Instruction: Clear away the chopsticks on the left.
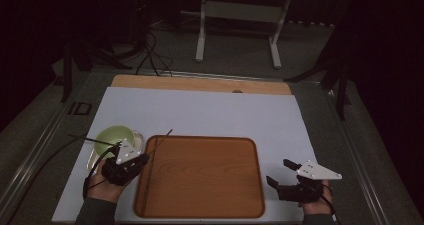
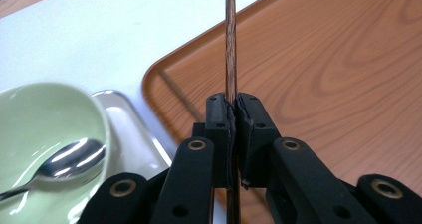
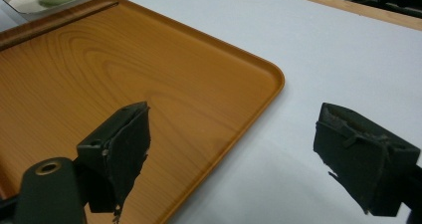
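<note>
High view: the wooden tray (image 1: 200, 177) is seen lying on the white mat (image 1: 210, 110), and along its left rim a second dark chopstick (image 1: 146, 185) is laid lengthwise, running toward the person. Just left of that rim the left gripper (image 1: 131, 161) is held, its jaws clamped on a thin brown chopstick (image 1: 161, 137) whose long axis slants away up and to the right over the tray's far left corner. In the left gripper view the chopstick (image 2: 231, 40) is seen pinched between the closed pads, rising straight up the picture with the tray (image 2: 338, 59) lying to its right. The green bowl (image 2: 45, 134) with a spoon (image 2: 69, 162) inside is set on a small metal tray (image 2: 132, 129) to its left. The right gripper (image 1: 295, 177) is held well apart at the tray's right edge, jaws wide and empty. The chopstick's lower end is hidden behind the jaws, and the room beyond the table is too dark to be made out.
</note>
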`<control>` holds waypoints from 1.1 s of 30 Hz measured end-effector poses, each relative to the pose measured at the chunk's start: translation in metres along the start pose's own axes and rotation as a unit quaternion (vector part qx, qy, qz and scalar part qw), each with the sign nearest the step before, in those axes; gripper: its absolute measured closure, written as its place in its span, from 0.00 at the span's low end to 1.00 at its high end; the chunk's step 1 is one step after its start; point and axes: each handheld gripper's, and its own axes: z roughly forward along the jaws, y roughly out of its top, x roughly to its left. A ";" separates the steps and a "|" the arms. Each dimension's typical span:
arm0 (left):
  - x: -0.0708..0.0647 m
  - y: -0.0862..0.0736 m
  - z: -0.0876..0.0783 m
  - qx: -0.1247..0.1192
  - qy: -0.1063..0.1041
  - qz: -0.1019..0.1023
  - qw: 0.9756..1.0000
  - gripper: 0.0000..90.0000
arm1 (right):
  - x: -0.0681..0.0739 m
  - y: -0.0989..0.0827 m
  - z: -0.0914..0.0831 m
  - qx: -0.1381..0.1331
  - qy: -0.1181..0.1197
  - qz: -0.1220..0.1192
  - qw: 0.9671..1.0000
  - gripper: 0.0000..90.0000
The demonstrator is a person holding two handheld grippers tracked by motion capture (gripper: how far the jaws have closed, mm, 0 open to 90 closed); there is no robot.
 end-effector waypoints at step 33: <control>-0.024 0.005 0.048 -0.038 -0.085 -0.070 0.993 0.95 | 0.000 0.000 0.000 0.000 0.002 -0.001 1.000 0.16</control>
